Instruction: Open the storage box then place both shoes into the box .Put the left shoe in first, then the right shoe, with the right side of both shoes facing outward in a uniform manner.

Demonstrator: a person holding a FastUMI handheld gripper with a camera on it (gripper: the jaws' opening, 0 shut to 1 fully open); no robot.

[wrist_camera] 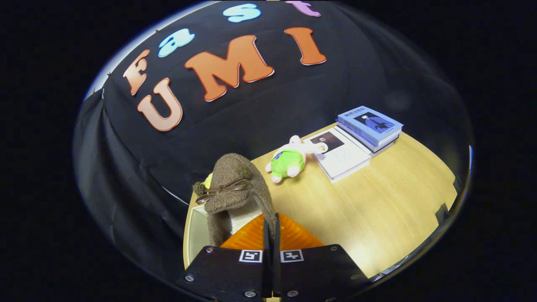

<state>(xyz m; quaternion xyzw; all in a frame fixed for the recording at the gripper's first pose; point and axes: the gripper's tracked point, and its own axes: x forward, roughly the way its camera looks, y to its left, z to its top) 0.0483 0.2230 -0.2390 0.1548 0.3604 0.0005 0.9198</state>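
My gripper (271, 222) is shut on the rim of a brown fuzzy shoe (235, 180) with a thin brown bow on its top. The shoe stands up just ahead of the fingers, its toe pointing away and upward, and its pale fleece lining (245, 218) shows at the opening. The fingers stand almost together, pinching the shoe's side wall between them. Below and left of the shoe I see a white rim of the storage box (196, 235) at the table's near left corner. The shoe hides most of the box.
On the wooden table (377, 201) beyond the shoe lies a small plush toy in green clothes (289, 161). Right of it lie a white book (342, 155) and a stack of blue books (370, 126). A small yellow-green thing (207, 180) peeks out behind the shoe.
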